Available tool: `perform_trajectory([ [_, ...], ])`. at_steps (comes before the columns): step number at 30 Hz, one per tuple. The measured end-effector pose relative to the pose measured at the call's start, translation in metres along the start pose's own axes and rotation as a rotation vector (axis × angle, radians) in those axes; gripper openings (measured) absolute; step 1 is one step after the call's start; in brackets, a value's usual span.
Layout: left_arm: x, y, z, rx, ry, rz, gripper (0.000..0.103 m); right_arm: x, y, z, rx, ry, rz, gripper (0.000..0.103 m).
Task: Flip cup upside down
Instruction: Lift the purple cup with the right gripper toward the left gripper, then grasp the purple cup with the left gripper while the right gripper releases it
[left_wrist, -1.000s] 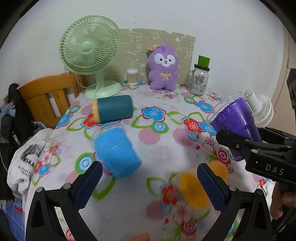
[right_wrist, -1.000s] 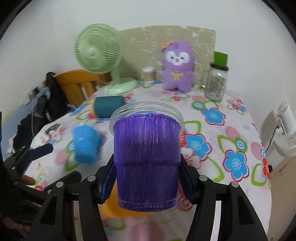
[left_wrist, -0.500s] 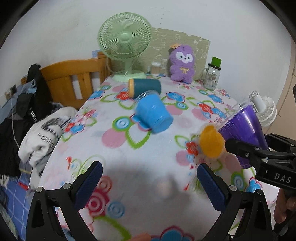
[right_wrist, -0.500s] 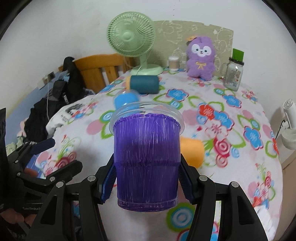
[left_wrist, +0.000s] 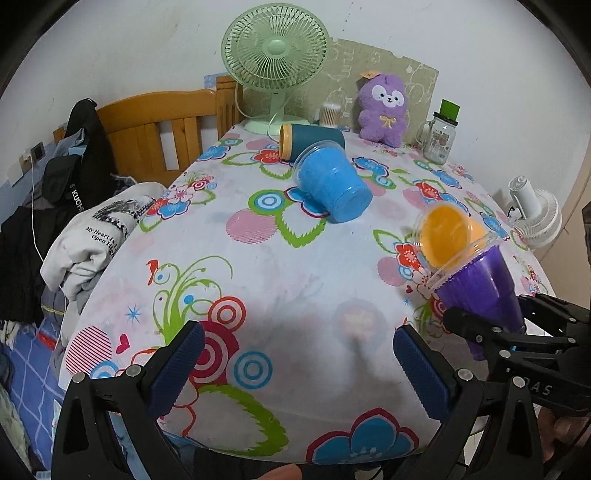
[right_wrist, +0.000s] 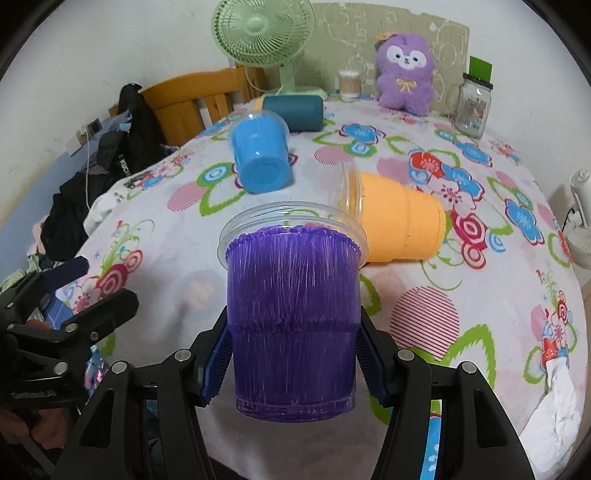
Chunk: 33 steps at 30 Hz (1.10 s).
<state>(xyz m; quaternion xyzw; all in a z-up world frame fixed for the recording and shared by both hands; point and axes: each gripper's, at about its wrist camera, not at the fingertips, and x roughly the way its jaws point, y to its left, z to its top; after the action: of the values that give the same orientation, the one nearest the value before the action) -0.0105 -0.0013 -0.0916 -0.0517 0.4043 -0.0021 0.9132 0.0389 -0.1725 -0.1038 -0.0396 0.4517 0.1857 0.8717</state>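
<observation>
My right gripper (right_wrist: 293, 363) is shut on a purple cup (right_wrist: 293, 314) with a clear rim, gripping its lower half above the table's front edge. The cup also shows in the left wrist view (left_wrist: 480, 284), tilted with its mouth up and to the left. My left gripper (left_wrist: 295, 369) is open and empty over the front of the floral tablecloth (left_wrist: 258, 277). A blue cup (left_wrist: 332, 184), an orange cup (right_wrist: 399, 225) and a dark teal cup (left_wrist: 314, 142) lie on their sides on the table.
At the back stand a green fan (left_wrist: 275, 55), a purple plush toy (left_wrist: 384, 109), a glass jar with green lid (left_wrist: 441, 140) and a small canister (left_wrist: 330, 112). A wooden chair (left_wrist: 155, 136) with clothes stands left. A white fan (left_wrist: 535, 218) is right.
Both grippers have pulled back toward the table's front edge, so the cups on the table look farther away. The purple cup stays held in the right gripper. The left stays open.
</observation>
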Motion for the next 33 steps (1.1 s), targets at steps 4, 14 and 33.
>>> perform_trajectory([
  [4, 0.001, 0.001, 0.001, 0.002, -0.001, -0.003, 0.103, 0.009, -0.002, -0.002, 0.014, 0.022, 0.012, 0.064],
  [14, 0.0, -0.002, 0.0, -0.001, 0.006, -0.008, 0.103, -0.001, -0.008, -0.003, 0.033, 0.017, 0.058, 0.086],
  [33, 0.006, -0.106, 0.008, 0.129, -0.001, -0.132, 0.103, -0.097, -0.115, -0.038, 0.204, -0.151, -0.005, 0.095],
])
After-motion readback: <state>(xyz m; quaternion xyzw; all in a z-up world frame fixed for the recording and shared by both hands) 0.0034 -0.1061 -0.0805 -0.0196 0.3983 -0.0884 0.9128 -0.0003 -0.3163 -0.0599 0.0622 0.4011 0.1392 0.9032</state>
